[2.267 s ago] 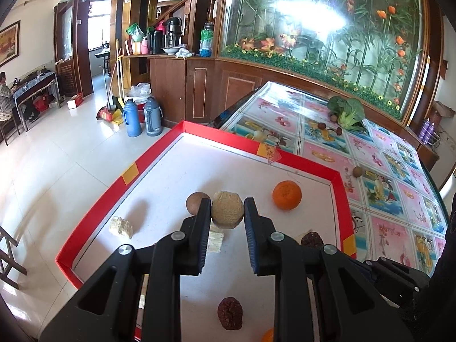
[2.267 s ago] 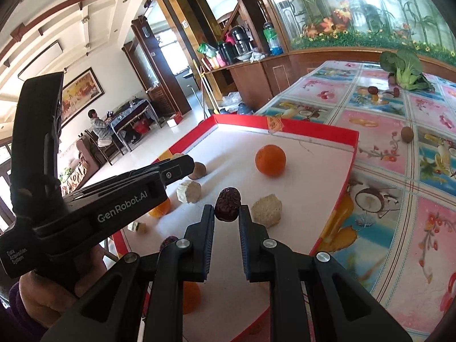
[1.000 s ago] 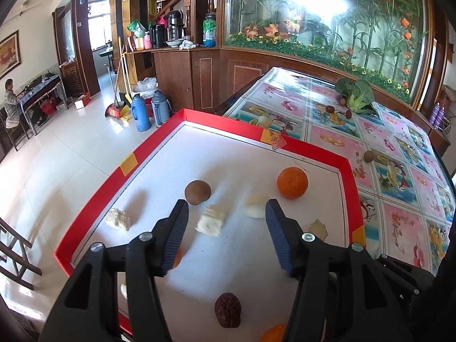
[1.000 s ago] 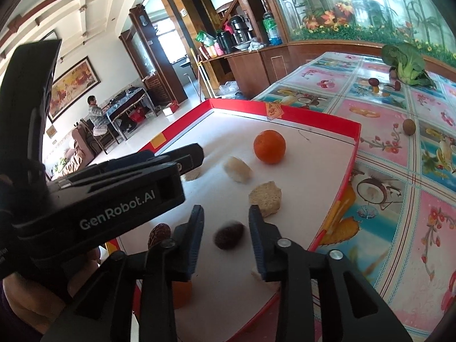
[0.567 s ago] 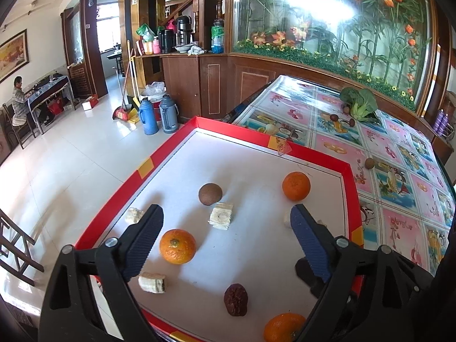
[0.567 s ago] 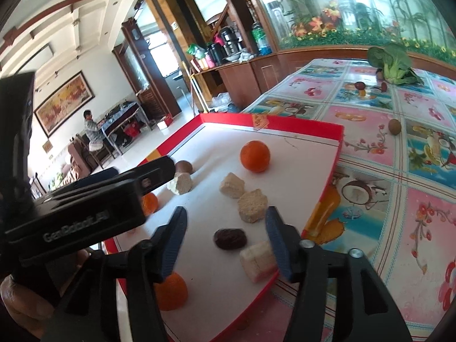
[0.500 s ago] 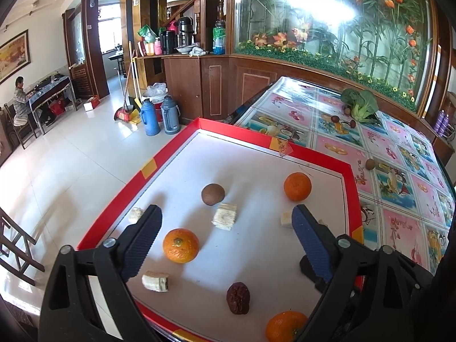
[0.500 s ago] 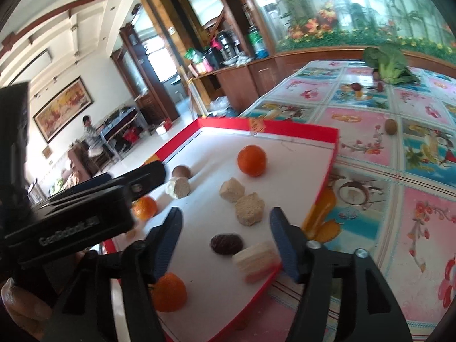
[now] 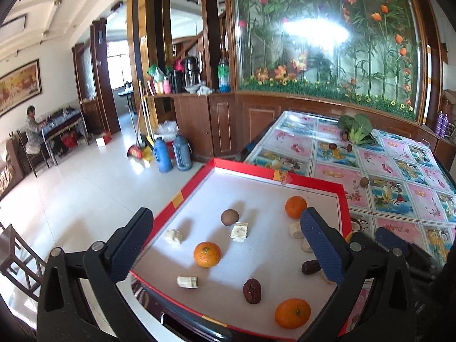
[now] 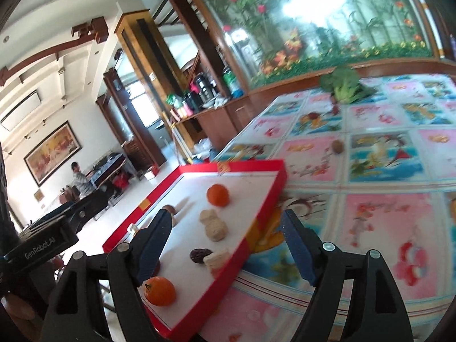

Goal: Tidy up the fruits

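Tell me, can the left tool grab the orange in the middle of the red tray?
Probably yes. The left tool is wide open and holds nothing, and the round orange sits apart from its neighbours on the white-floored red tray, uncovered from above.

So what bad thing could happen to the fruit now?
The red-rimmed white tray seems to stick out past the table edge on its near-left side, so a bump might tip it. The round orange fruit nearest the front rim could roll off if nudged. The dark wrinkled date lies against a pale chunk, so grabbing one may knock the other. Both the left gripper and right gripper are open and empty.
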`<state>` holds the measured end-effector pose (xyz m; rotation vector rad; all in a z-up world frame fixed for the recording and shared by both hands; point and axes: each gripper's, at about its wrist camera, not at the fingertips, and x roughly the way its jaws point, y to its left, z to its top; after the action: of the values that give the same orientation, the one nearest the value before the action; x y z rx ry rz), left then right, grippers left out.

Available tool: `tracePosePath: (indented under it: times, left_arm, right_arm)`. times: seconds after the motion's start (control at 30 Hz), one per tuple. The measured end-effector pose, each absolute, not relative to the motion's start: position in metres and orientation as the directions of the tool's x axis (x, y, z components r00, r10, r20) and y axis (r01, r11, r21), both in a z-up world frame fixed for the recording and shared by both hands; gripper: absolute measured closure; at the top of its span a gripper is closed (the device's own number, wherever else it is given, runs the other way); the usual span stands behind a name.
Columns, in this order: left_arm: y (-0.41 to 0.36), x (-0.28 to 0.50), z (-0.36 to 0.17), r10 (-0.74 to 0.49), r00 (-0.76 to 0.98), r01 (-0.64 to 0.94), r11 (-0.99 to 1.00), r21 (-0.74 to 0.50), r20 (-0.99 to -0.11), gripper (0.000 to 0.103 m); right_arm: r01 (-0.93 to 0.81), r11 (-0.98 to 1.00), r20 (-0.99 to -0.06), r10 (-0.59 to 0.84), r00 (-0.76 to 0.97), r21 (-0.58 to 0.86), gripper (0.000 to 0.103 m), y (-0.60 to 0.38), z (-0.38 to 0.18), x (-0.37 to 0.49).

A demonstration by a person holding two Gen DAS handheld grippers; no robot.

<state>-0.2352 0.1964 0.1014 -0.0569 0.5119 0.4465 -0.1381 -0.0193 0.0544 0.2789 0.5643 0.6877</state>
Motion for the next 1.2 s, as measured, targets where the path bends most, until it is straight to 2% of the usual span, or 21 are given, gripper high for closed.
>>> tracePosePath:
  times: [0.27, 0.5, 0.6, 0.7, 0.97, 1.2]
  left_arm:
    - [0.189, -0.26, 0.117, 0.419, 0.795, -0.439, 0.896, 0.061, -0.439, 0.0]
    - [0.189, -0.292, 0.131, 0.446, 0.806, -0.466, 0.883, 0.046, -0.39, 0.0]
    - [0.189, -0.307, 0.138, 0.448, 0.814, -0.467, 0.883, 0.044, -0.369, 0.0]
    - [0.186, -0.323, 0.145, 0.455, 0.822, -0.47, 0.881, 0.043, -0.342, 0.0]
    - [0.18, -0.355, 0.158, 0.455, 0.845, -0.456, 0.888, 0.064, -0.281, 0.0]
    - [0.176, -0.376, 0.161, 0.442, 0.863, -0.443, 0.895, 0.052, -0.244, 0.0]
  right_arm:
    - [-0.535, 0.783, -0.259, 0.614, 0.746, 0.317, 0.022, -0.045, 0.099, -0.177]
    - [-0.558, 0.781, -0.181, 0.613, 0.769, 0.28, 0.016, -0.051, 0.121, -0.215]
    - [-0.584, 0.775, -0.162, 0.625, 0.763, 0.241, 0.011, -0.046, 0.131, -0.236]
    - [-0.611, 0.754, -0.124, 0.649, 0.751, 0.242, 0.001, -0.047, 0.143, -0.253]
    - [-0.627, 0.737, -0.015, 0.65, 0.759, 0.252, 0.001, -0.057, 0.161, -0.286]
    - [-0.62, 0.768, 0.006, 0.627, 0.779, 0.159, 0.001, -0.05, 0.156, -0.3]
